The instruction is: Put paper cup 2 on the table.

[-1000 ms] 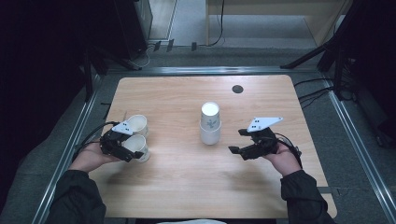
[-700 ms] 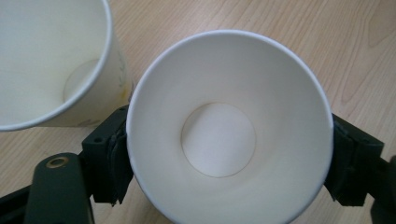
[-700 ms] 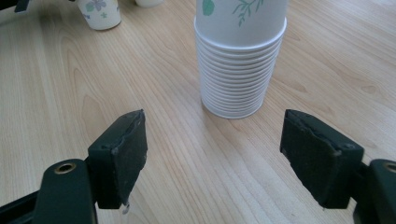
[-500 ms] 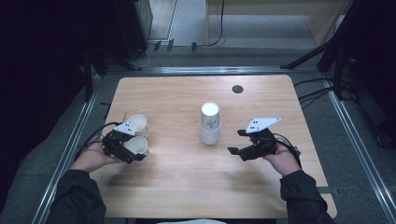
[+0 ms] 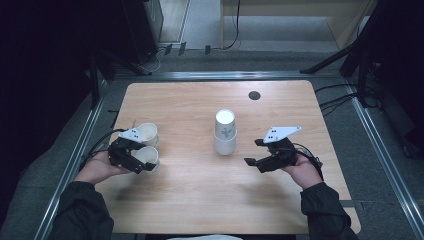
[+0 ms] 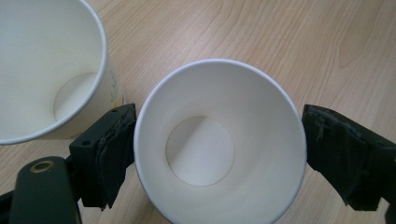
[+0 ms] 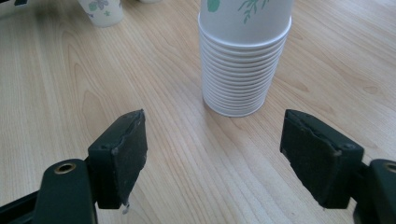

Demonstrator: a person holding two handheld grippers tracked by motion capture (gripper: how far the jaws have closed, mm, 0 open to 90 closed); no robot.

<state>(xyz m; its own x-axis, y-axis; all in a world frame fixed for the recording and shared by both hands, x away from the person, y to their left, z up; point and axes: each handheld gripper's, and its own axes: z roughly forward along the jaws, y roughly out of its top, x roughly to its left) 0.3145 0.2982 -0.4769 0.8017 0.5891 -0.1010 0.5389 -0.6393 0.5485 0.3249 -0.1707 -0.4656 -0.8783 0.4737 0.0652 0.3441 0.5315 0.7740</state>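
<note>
High view: a wooden table point(image 5: 200, 200) with a person's forearms entering from the bottom edge. At the left of the frame the left gripper point(image 5: 142, 161) brackets an upright white paper cup point(image 5: 148, 158); a second paper cup point(image 5: 147, 133), also mouth-up, stands just beyond it, higher in the frame. At the centre stands a stack of paper cups point(image 5: 225, 132), nested upside down, with a leaf print on the side. A small dark disc point(image 5: 254, 95) lies near the table's far edge. At the right of the frame the right gripper point(image 5: 253, 152) points towards the stack, apart from it.

Left gripper view: the nearer cup fills the centre of the frame, seen from above down to its round base. The left gripper's jaws have just been opening, with the cup between them. Narrow gaps separate both black pads from the rim, so the cup stands released on the table. The second cup occupies the upper left corner, just beside the left-hand jaw.

Right gripper view: the jaws stand wide apart with bare table between them. The stack rises at the upper centre, its many rims layered at the base.
</note>
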